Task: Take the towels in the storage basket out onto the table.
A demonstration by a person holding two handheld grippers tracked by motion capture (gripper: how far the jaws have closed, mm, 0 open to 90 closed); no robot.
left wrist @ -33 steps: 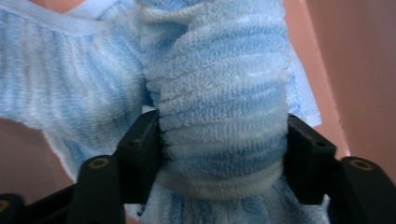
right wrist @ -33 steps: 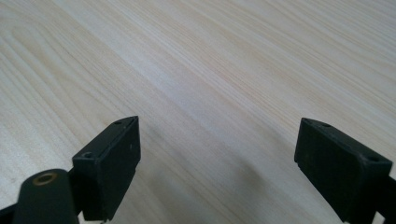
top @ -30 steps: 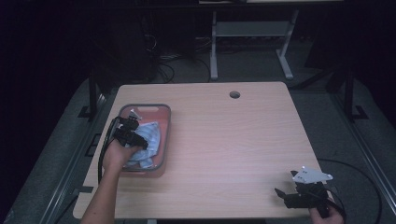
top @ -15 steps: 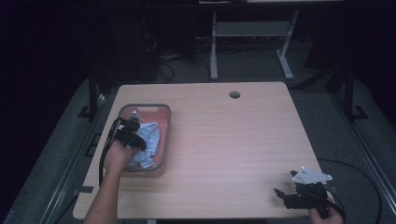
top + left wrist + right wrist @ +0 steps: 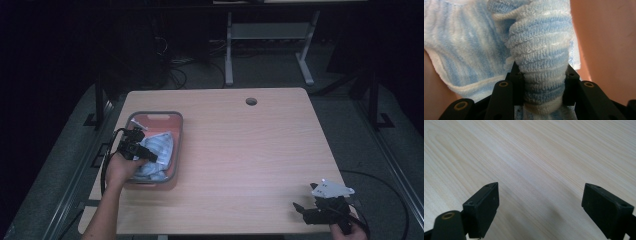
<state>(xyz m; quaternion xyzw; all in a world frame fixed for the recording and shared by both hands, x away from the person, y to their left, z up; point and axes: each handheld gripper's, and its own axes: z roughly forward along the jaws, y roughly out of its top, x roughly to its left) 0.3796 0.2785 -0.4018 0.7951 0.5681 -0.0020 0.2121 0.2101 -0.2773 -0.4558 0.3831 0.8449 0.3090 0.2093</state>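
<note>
The table (image 5: 240, 150) — a pale wood-grain top with a round cable hole (image 5: 251, 101) near its far edge — carries everything in the scene. Around it the room is dark: a grey floor, a white frame of legs and crossbar (image 5: 270, 45) beyond the far edge, and loose cables on the floor.

Near the table's left edge, about midway along it, stands a shallow bin (image 5: 177, 145) with a grey rim and a reddish inside. In it lies the blue-and-white striped towel (image 5: 160, 150), crumpled, filling most of the near half of the bin.

The left gripper (image 5: 145, 154) reaches into the bin from the near side, the person's left hand (image 5: 120, 170) behind it. Its jaws have just been closing, and in the left gripper view they now pinch a bunched, upright fold of the towel's terry cloth (image 5: 544, 65) between the pads. Taking a gathered ridge rather than a flat layer probably gives the pads something thick to bite on, so that the cloth can be lifted out of the bin without slipping.

The right gripper (image 5: 305, 212) rests at the table's near right corner, well apart from the bin, grey plate on top. Its jaws stand wide apart over bare wood (image 5: 536, 157) with nothing between them — seemingly parked clear while the left hand takes hold.
</note>
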